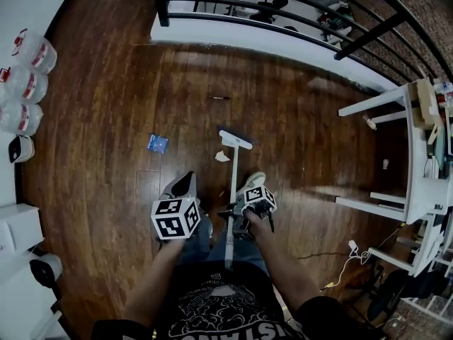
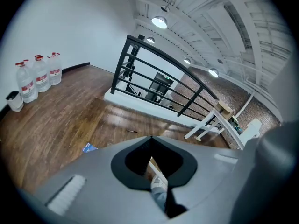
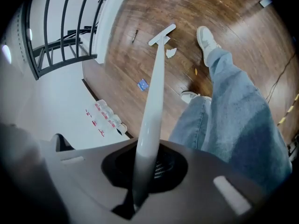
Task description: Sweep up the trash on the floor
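Out ahead of right claw (image 3: 142, 167), white paper scrap (image 1: 221, 156) lies just beside broom head (image 1: 235, 140); blue scrap (image 1: 157, 144) further left. We clamp right claw on broom handle (image 3: 154, 87) to steer it. Left claw (image 2: 150, 138) pinched together, empty, out of way.

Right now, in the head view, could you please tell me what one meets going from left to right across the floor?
water bottles → blue scrap → broom head → white table
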The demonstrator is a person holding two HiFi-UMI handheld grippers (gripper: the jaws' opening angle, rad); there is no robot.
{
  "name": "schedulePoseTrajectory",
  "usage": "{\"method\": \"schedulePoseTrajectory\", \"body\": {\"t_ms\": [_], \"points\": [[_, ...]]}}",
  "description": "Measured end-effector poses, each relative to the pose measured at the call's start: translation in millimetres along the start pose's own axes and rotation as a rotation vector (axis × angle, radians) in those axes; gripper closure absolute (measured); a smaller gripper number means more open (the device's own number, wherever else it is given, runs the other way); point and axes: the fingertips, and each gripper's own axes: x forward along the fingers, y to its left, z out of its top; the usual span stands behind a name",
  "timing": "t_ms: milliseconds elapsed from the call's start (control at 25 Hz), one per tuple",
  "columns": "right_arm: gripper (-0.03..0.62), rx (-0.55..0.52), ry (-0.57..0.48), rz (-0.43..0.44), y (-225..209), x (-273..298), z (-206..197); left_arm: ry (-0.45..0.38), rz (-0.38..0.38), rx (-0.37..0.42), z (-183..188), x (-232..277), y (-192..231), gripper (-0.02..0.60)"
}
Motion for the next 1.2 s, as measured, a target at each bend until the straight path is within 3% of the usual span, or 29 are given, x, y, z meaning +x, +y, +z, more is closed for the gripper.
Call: {"method": "schedulePoseTrajectory", "body": {"t_ms": [240, 680, 1200], "points": [[0.592, 0.015, 0.017, 0.006, -8, 6, -26, 0.001, -0.007, -0.009, -7, -4, -1, 0.577], [0.586, -0.018, -0.041, 0.039, 17, -33, -21, -0.025, -0.014, -0.016, 4, -1, -13, 0.577], [0.579, -0.320, -0.063, -0.037, 90, -93, 76, -0.093, 0.036, -0.054, 50, 31, -45, 0.577]]}}
